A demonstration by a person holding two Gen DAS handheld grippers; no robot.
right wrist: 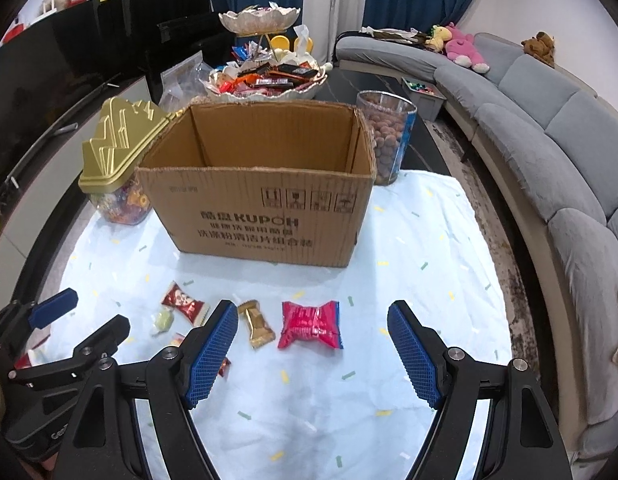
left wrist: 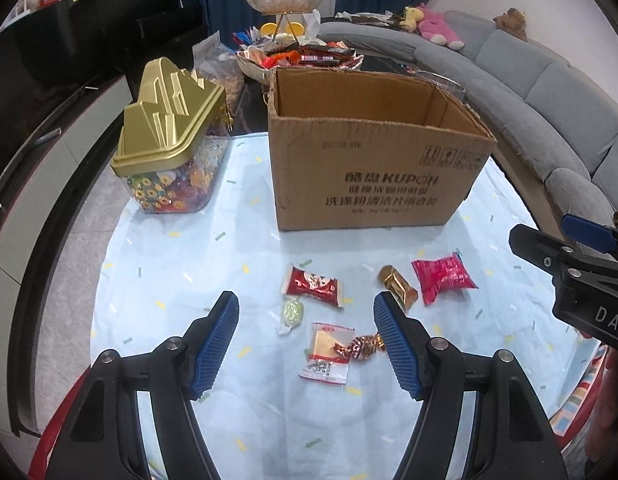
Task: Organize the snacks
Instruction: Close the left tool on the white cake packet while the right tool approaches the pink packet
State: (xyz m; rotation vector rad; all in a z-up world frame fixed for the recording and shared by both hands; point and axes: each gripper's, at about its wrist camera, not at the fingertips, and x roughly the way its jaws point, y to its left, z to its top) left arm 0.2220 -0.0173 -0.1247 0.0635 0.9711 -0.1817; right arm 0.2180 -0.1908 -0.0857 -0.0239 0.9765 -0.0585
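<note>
Foil and plastic wrappers everywhere: six loose snacks lie on the pale blue cloth point(left wrist: 157, 280) in front of the open cardboard box point(left wrist: 373, 168). From the left wrist view there's a red-and-white candy point(left wrist: 314, 285), a small green candy point(left wrist: 293, 314), a flat white-and-gold packet point(left wrist: 328, 354), a twisted shiny candy point(left wrist: 361, 346), a gold bar point(left wrist: 398, 288) and a pink packet point(left wrist: 443, 282).

Left gripper point(left wrist: 305, 338) hangs over the middle bunch, jaws spread wide, nothing pinched. Right gripper point(right wrist: 311, 346) is the same deal, wide apart above the pink packet and not touching it.

Left of the box sits a gold-lidded candy jar point(left wrist: 171, 152); a tall jar of brown nuts point(right wrist: 385, 136) stands at the box's right rear corner. Behind is a tiered snack dish point(right wrist: 265, 80).
</note>
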